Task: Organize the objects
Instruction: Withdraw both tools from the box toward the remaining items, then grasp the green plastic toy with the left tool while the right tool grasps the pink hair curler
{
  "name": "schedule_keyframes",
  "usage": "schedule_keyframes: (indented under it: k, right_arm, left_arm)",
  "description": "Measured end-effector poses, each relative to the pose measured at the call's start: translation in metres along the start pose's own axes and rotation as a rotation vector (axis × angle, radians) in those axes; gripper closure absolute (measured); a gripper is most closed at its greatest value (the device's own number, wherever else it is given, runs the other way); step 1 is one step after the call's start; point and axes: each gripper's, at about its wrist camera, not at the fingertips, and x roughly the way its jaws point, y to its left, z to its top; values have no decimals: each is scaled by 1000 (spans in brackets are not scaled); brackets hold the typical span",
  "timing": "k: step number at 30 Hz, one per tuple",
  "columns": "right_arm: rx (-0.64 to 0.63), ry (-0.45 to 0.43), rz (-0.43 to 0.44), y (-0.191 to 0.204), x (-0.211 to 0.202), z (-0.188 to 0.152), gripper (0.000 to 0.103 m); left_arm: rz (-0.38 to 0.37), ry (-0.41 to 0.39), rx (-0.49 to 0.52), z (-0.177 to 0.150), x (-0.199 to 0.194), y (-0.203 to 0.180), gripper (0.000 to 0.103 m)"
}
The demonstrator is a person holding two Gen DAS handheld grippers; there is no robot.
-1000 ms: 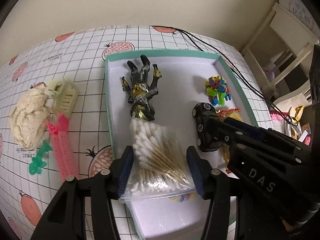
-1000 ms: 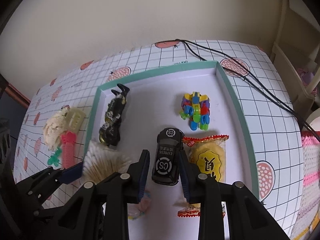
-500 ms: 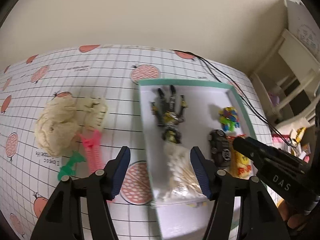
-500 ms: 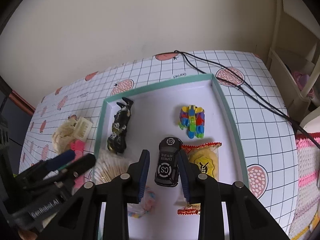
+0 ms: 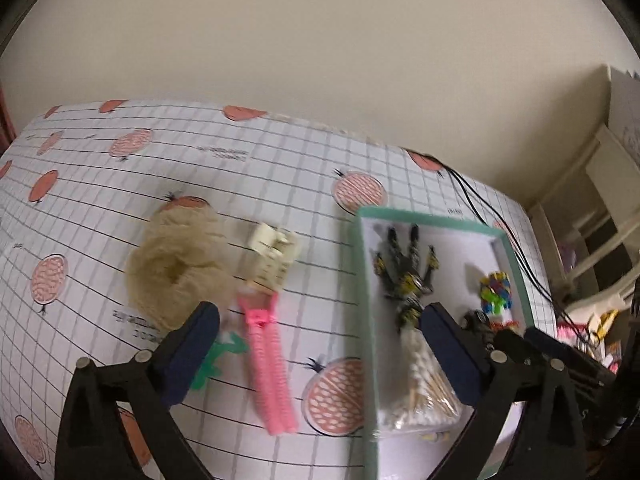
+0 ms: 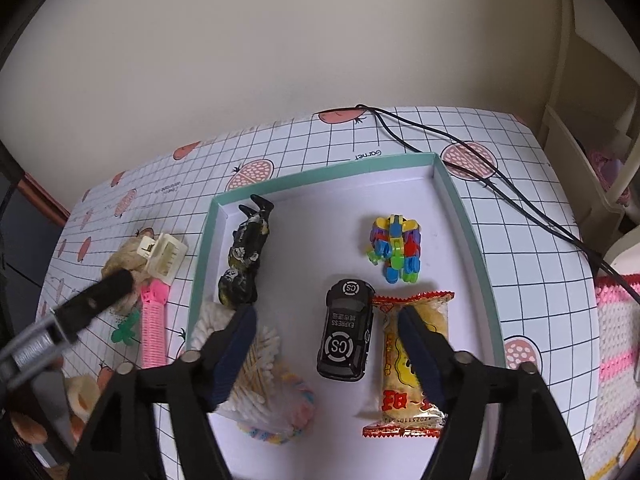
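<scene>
**Bench and tray contents, listed near to far**

Left gripper [image 5: 320,344]: jaws spread wide, holding nothing, above the bench [image 5: 280,168] with the tray's left wall between its fingers. Its view is motion-blurred.

Right gripper [image 6: 326,348]: jaws wide apart, empty, over the near part of the tray [image 6: 464,216].

Tray, teal rim, white floor, on the bench's right half. Contents:
- Pastel ring-shaped item [image 6: 298,420], nearest, partly under the swab bag; too unclear to identify.
- Bag of cotton swabs [image 6: 256,364], clear plastic, near-left corner, lying on the tray floor.
- Snack packet [image 6: 408,364], yellow with red ends, near right, just beside the car.
- Toy car [image 6: 346,334], black, marked "CS" and "EXPRESS", centre, between the right gripper's fingers in that view but untouched.
- Dark action figure [image 6: 244,260], black and yellow, lying flat along the left wall, head near the swabs.
- Multicoloured block toy [image 6: 396,254], far right, apart from the car.

Bench, outside the tray, to its left:
- Green clip [image 5: 216,360], small, partly hidden behind the left gripper's finger.
- Pink hair roller [image 5: 268,368], lying lengthwise, beside the clip.
- Cream hair claw [image 5: 272,258], touching the roller's far end.
- Beige scrunchie [image 5: 180,268], just left of the claw.

Black cables [image 6: 500,184] run across the bench's far right corner, past the tray.
</scene>
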Motion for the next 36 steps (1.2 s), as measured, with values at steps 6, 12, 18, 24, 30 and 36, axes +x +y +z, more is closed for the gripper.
schedule_keyframes:
  k: [6, 12, 18, 24, 30, 36]
  right_arm:
    - [-30, -15, -6, 8, 1, 0, 3]
    - [-20, -20, -18, 12, 4, 1, 0]
    - [-25, -45, 12, 30, 0, 7, 0]
    - [-79, -61, 78, 76, -3, 11, 0]
    - [-146, -54, 124, 126, 5, 4, 0]
    - [-212, 7, 120, 157, 30, -10, 6]
  left_arm:
    - [29, -31, -59, 8, -7, 30, 0]
    - [52, -50, -108, 13, -15, 60, 0]
    - [67, -59, -147, 15, -22, 84, 0]
    - [80, -72, -164, 15, -28, 102, 0]
    - [107, -91, -155, 15, -37, 119, 0]
    - [125, -93, -147, 16, -43, 132, 0]
